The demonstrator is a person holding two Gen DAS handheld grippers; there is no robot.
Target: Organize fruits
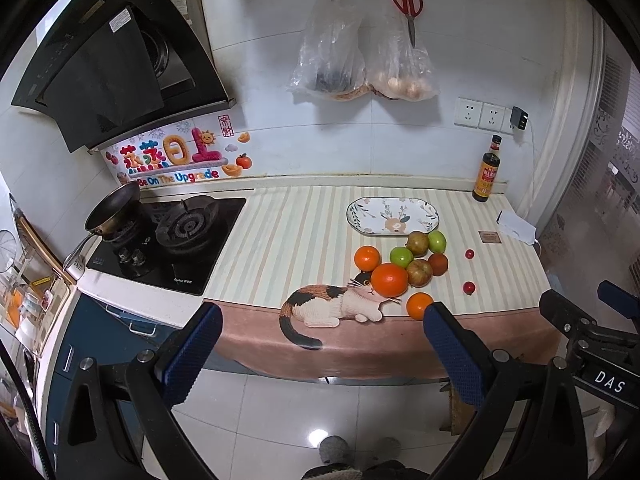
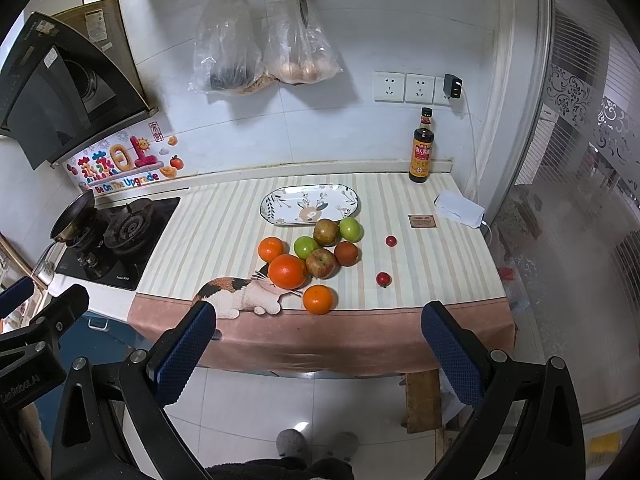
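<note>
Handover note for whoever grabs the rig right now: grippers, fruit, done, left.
Left gripper: open, empty, held off the counter's front edge.
Right gripper: open, empty, also short of the counter.
Oval plate: at the back of the striped cloth, nothing on it.
Fruit: a loose cluster in front of the plate, with three oranges, two green apples and three reddish-brown fruits. Two small red fruits lie apart to the right.
Done: nothing moved yet.
Left: all fruit; the front orange looks the easiest first pick.
</note>
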